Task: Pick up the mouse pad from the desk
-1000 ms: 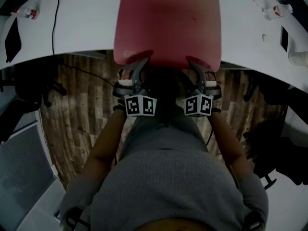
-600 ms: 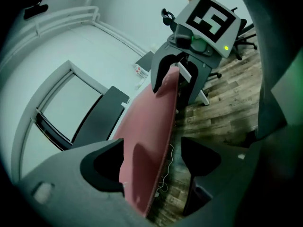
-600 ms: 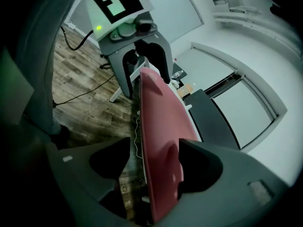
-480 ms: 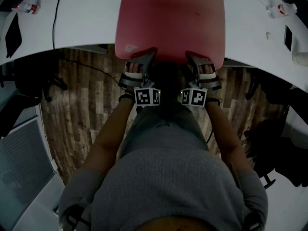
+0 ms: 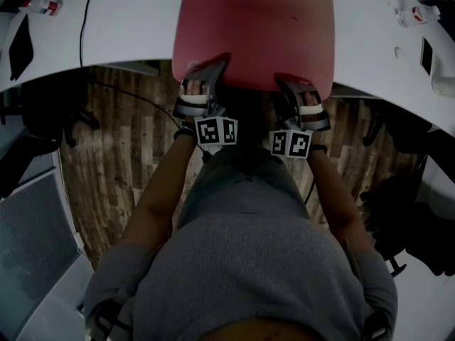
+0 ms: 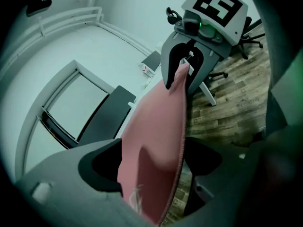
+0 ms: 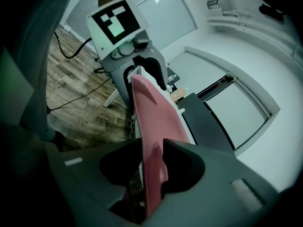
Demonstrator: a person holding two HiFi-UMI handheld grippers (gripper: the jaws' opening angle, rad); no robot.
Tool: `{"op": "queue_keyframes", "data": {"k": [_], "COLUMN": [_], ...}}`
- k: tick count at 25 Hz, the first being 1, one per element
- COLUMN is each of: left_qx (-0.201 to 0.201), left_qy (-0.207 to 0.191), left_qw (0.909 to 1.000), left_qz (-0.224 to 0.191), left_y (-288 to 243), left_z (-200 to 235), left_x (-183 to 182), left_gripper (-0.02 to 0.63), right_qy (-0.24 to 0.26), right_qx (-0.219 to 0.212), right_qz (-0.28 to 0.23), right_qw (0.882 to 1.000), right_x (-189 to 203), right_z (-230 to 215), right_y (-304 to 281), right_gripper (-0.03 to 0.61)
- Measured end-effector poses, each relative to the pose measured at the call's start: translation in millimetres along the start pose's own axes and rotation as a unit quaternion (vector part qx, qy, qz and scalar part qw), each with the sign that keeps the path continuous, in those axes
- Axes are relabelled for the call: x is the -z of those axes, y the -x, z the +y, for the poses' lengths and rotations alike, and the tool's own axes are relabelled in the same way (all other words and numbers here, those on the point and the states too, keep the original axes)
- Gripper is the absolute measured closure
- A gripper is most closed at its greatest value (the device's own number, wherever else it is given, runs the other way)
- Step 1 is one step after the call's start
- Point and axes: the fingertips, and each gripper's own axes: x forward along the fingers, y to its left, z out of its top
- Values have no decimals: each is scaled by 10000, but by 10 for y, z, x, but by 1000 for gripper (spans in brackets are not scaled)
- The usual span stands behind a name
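A red mouse pad [image 5: 256, 27] lies on the white desk [image 5: 128, 27], its near edge hanging past the desk's front. My left gripper [image 5: 205, 77] is at the pad's near left corner. In the left gripper view the pad [image 6: 156, 126] runs edge-on between the jaws [image 6: 151, 160], which are opening and stand wide of it. My right gripper [image 5: 298, 89] is at the near right corner. Its jaws [image 7: 151, 150] are closing with the pad [image 7: 151, 117] between them, and a gap still shows on one side. Each gripper view shows the other gripper [image 6: 187, 65] [image 7: 142, 74] at the far end of the same edge.
A black cable [image 5: 84, 20] and a dark flat item [image 5: 20, 48] lie on the desk's left part. Small bottles and a phone [image 5: 424, 55] are at the right. Wooden floor [image 5: 121, 155], chair bases and a grey cabinet [image 5: 35, 247] are below the desk edge.
Both grippers have moved forward onto the pad's near edge and rolled a little. The pad's edge now sits deeper between the jaws. The right jaws have narrowed.
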Motion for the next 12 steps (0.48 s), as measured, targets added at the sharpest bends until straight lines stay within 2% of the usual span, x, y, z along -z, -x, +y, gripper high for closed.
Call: {"op": "queue_keyframes", "data": {"k": [2, 5, 12], "left_qx": [-13, -44, 103], "left_qy": [58, 194, 527], "left_qw": [10000, 9998, 9984], "left_qz": [-67, -59, 195], "left_y": [50, 109, 164], "left_z": [52, 140, 226], "left_x": [-42, -53, 43], "left_gripper": [218, 222, 462], "right_qy": [-181, -406, -1144], "right_qx": [32, 61, -329], "right_qz": [-77, -98, -1], "right_qw": [9998, 9991, 9929], "right_x": [-40, -82, -107], "right_z": [-61, -193, -308], "right_y": [70, 100, 84], "right_gripper": [504, 518, 528]}}
